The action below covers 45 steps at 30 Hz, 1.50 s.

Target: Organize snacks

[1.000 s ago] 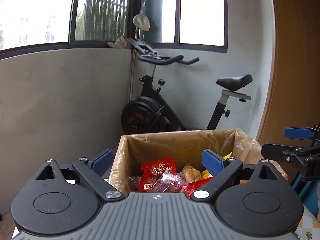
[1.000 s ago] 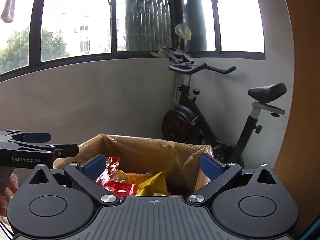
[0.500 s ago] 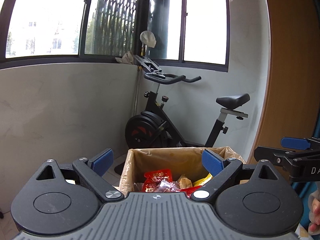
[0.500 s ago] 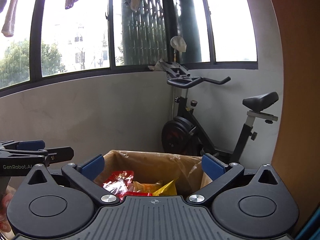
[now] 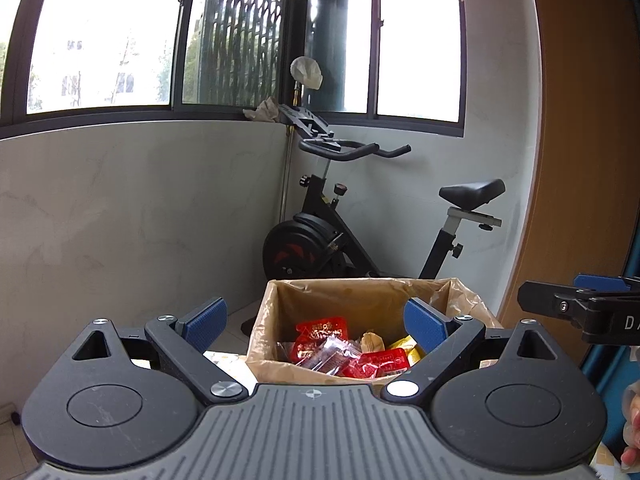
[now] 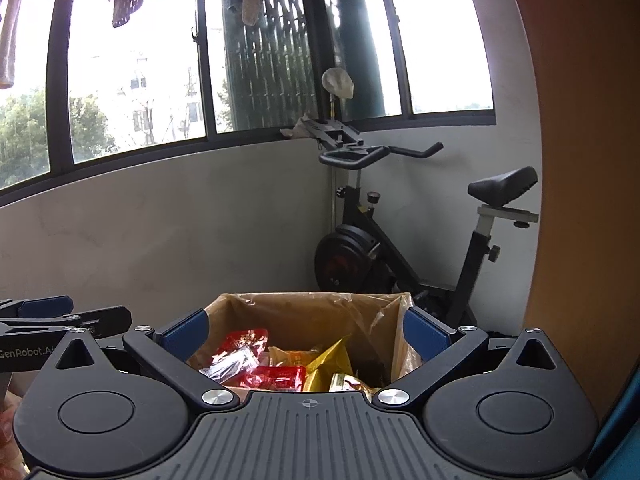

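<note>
A cardboard box lined with a brown plastic bag (image 5: 344, 300) stands ahead and holds several snack packets: red ones (image 5: 320, 330), a clear one (image 5: 332, 356) and yellow ones (image 6: 332, 364). The box shows in the right wrist view too (image 6: 304, 316). My left gripper (image 5: 316, 322) is open and empty, pulled back from the box. My right gripper (image 6: 306, 334) is open and empty, also short of the box. The right gripper shows at the right edge of the left wrist view (image 5: 580, 308), and the left gripper at the left edge of the right wrist view (image 6: 60, 320).
A black exercise bike (image 5: 340, 232) stands in the corner behind the box, under the windows. A grey wall (image 5: 140, 220) runs on the left and a wooden panel (image 5: 580, 160) on the right. A patterned table surface (image 5: 224, 360) shows beside the box.
Both grippers have drawn back and up from the box, so it looks smaller and lower in both views. Both stayed open and empty.
</note>
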{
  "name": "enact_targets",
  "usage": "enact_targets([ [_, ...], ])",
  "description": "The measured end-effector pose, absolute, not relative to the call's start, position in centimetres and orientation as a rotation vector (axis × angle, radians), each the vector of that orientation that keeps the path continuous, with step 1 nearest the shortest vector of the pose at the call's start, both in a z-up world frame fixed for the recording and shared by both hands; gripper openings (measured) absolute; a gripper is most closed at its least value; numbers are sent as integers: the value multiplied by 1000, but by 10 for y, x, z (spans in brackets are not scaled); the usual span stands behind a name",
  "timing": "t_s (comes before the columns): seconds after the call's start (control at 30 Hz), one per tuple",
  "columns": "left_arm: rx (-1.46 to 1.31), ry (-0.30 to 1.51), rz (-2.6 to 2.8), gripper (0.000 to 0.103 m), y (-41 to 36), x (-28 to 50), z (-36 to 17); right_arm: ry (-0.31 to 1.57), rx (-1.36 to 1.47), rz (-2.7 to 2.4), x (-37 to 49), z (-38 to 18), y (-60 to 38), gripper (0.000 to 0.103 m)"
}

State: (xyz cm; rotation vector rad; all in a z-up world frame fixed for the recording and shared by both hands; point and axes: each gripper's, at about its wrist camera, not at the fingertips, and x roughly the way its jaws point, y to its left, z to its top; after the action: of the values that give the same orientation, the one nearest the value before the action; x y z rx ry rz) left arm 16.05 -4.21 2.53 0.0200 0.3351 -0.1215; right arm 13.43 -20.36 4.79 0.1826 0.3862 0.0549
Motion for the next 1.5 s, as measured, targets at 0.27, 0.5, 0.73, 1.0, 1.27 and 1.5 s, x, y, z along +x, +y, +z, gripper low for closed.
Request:
enact_targets([
  [0.27,23,335,-122,97,-43,157,25,398,175,43,131,46,-205,103],
  [0.5,24,341,-120,97,-44,158,24,401,173,41,132,46,-206,103],
  [0.73,29,349,-121,97,-47,160,22,410,176,39,130,44,-209,103],
  [1.0,25,359,-122,97,-47,160,19,417,177,37,133,42,-211,103],
  [1.27,19,363,-123,97,-46,161,17,418,174,36,134,40,-212,103],
  [1.5,16,361,-126,97,-45,161,17,421,171,33,133,37,-213,103],
])
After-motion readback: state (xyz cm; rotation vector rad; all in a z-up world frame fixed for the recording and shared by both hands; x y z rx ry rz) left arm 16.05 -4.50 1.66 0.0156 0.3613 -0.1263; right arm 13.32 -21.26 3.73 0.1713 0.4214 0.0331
